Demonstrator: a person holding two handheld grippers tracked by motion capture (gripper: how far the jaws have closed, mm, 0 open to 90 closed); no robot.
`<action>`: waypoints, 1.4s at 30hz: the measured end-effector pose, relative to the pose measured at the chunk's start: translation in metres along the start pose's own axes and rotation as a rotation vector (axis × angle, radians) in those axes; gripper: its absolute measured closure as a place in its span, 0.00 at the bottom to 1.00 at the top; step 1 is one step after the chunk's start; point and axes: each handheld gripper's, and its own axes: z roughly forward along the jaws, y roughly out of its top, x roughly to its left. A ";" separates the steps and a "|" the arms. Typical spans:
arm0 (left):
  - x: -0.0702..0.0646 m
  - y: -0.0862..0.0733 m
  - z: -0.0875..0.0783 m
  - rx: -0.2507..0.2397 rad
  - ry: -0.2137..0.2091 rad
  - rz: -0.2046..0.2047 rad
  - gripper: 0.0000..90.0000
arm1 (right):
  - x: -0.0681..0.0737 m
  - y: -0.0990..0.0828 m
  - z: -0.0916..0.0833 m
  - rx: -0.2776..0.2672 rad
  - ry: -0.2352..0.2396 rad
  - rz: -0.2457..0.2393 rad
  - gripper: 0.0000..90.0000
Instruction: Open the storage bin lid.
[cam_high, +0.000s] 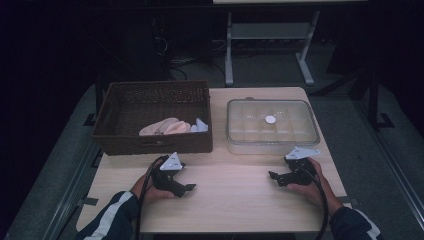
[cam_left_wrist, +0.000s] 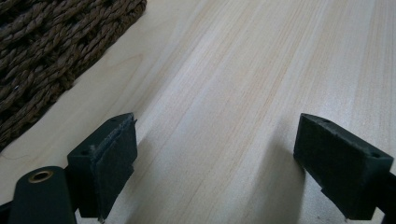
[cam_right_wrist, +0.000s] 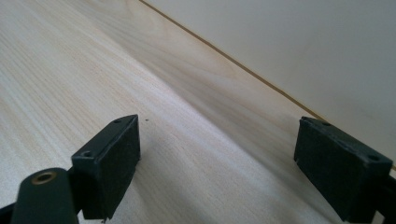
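The wicker basket (cam_high: 152, 120) sits at the 10 o'clock position of the wooden table (cam_high: 230, 200) in the high view. Inside it, toward its near right corner, lie pale pink items (cam_high: 165, 126) and a small pale blue piece (cam_high: 201, 125); their exact nature cannot be determined. The clear lidded container (cam_high: 272, 125) sits at 2 o'clock, just beside the basket and apart from it. Its interior is divided into compartments, and a small white round disc (cam_high: 270, 119) is centred on the lid.

The left gripper (cam_high: 187, 187) rests low over the table at 7 o'clock, near the basket's front wall, held by the left hand (cam_high: 150, 187). Its jaws point toward 3 o'clock. In the left gripper view, the left gripper (cam_left_wrist: 215, 163) has its jaws spread wide with nothing between them but bare table (cam_left_wrist: 233, 70); the basket (cam_left_wrist: 51, 51) weave appears at 10 o'clock.

The right gripper (cam_high: 274, 176) rests at 5 o'clock, near the container's front right corner, held by the right hand (cam_high: 310, 187). Its jaws point toward 9 o'clock. In the right gripper view, the right gripper (cam_right_wrist: 217, 163) is likewise released, jaws wide apart and empty over the table (cam_right_wrist: 70, 70), with the table edge running diagonally at 1 o'clock.
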 end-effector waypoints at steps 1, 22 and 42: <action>0.000 0.000 0.000 0.000 0.001 0.001 0.14 | 0.000 0.000 0.000 0.000 0.001 0.001 0.15; -0.015 0.016 -0.016 -0.075 -0.043 -0.127 0.22 | 0.013 0.035 -0.033 -0.015 0.131 -0.127 0.27; -0.028 0.130 0.067 -0.215 0.082 -0.279 0.21 | -0.146 0.087 -0.042 -0.059 -0.080 0.135 0.21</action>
